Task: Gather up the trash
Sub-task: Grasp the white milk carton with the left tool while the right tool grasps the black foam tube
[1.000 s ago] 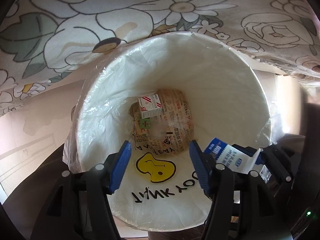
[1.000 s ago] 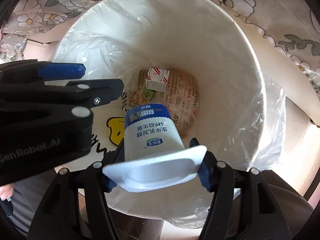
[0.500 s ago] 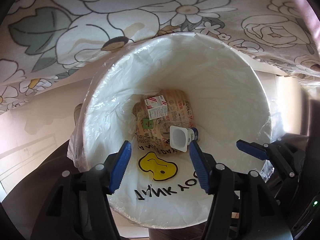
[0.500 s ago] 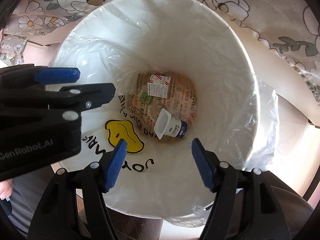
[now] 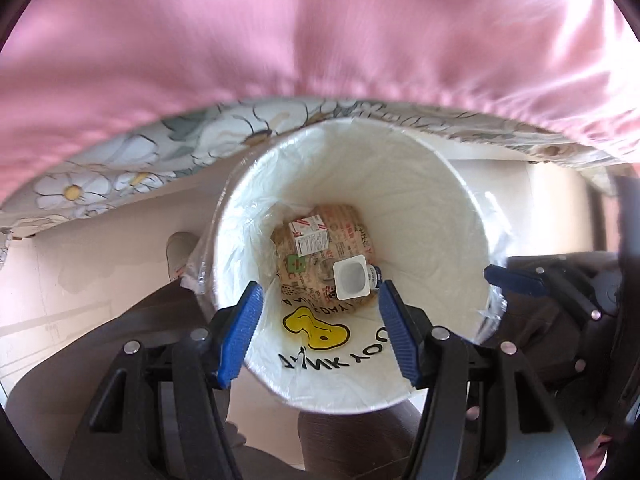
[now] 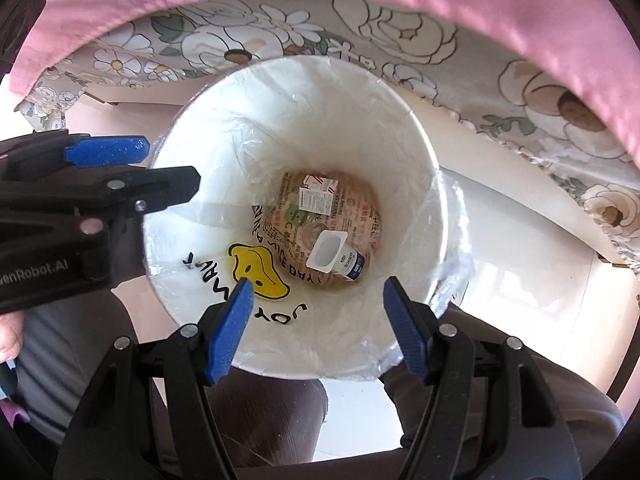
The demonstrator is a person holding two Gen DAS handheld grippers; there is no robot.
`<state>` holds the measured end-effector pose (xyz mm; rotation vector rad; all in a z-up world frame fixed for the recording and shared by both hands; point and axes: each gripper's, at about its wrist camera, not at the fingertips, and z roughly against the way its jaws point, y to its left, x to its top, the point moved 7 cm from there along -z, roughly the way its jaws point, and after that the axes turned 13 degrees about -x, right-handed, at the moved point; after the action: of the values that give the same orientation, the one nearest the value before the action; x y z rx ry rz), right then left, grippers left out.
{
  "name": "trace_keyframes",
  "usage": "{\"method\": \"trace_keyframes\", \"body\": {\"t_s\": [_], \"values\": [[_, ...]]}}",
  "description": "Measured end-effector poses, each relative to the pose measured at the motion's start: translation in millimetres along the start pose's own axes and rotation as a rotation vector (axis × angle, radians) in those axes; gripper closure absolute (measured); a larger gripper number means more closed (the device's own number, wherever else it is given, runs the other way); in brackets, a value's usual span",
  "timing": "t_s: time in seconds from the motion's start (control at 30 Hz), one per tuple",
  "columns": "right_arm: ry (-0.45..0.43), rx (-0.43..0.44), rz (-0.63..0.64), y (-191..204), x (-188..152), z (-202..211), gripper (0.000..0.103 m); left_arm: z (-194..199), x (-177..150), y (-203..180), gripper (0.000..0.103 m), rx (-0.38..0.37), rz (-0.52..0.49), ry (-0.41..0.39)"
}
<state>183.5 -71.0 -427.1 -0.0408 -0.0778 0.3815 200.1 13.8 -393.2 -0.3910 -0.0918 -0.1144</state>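
tongs first: the left gripper (image 5: 320, 300) stands with its blue-padded jaws spread wide and nothing between them, hanging above the near rim of the trash bin (image 5: 452, 216). the right gripper (image 6: 316, 300) is likewise spread wide and empty, above the same bin's near edge; in its view the left gripper shows again at the left side, over the bin's left rim.

yogurt cup (image 5: 354, 278) lies at the bottom of the bin, well below both pairs of tongs and apart from them. in the left wrist view it sits just inside the right jaw's tip line, toward the lower right of the bin floor. in the right wrist view the yogurt cup (image 6: 336, 254) appears between the two jaws and beyond them, right of centre.

the cup lies on its side, tilted. its wide white mouth end faces up and toward the cameras, and its blue-labelled base points away toward the bin wall on the right. in the right wrist view its long axis runs from upper left to lower right.

beside it, further in, a small red-and-white carton (image 6: 318, 196) rests on a printed brown paper wrapper (image 6: 360, 216) covering the bin floor. a clear plastic liner (image 6: 452, 236) with a yellow smiley face (image 6: 258, 272) lines the bin. beyond the bin hangs a floral tablecloth (image 6: 400, 40), with pink fabric (image 5: 320, 32) above it.
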Motion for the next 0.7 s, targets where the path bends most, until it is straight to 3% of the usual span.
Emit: {"method": "trace_keyframes", "body": {"t_s": [0.37,0.7], "values": [[-0.194,0.006,-0.012,-31.1,-3.4,120.4,0.036,141.9,25.0,-38.3,0.04,0.02,-0.133,-0.235],[-0.466,-0.02,-0.065,-86.8,41.0,262.0,0.033,246.2,94.4,-70.0,0.035,0.113,-0.229,-0.385]]}}
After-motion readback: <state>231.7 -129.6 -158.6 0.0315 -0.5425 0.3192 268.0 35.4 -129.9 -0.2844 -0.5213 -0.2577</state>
